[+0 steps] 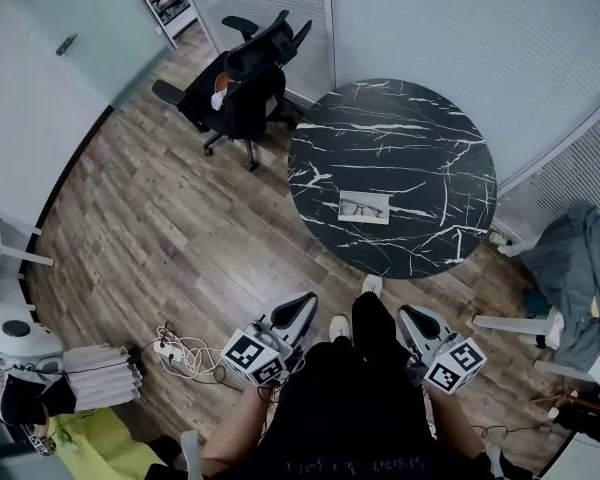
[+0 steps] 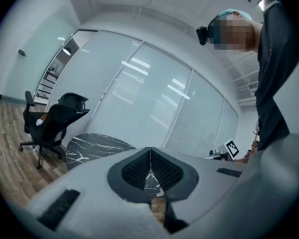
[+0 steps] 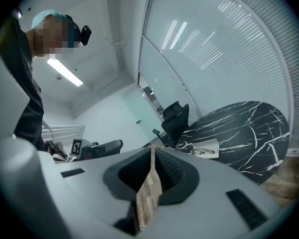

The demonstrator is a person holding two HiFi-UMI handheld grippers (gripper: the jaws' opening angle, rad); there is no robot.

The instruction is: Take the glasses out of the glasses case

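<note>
I'm holding the left gripper and right gripper low in front of me, jaws apparently pressing together, gripping nothing.

A: Where did the glasses case lie?
B: On the surface, toward its near edge, glasses inside.
A: And around it?
B: The chair stood beyond-left. The left gripper and right gripper were before it, well apart.

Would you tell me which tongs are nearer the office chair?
Left. The left tongs are below the chair in the head view; the right tongs are farther right, beyond the person's legs.
</note>
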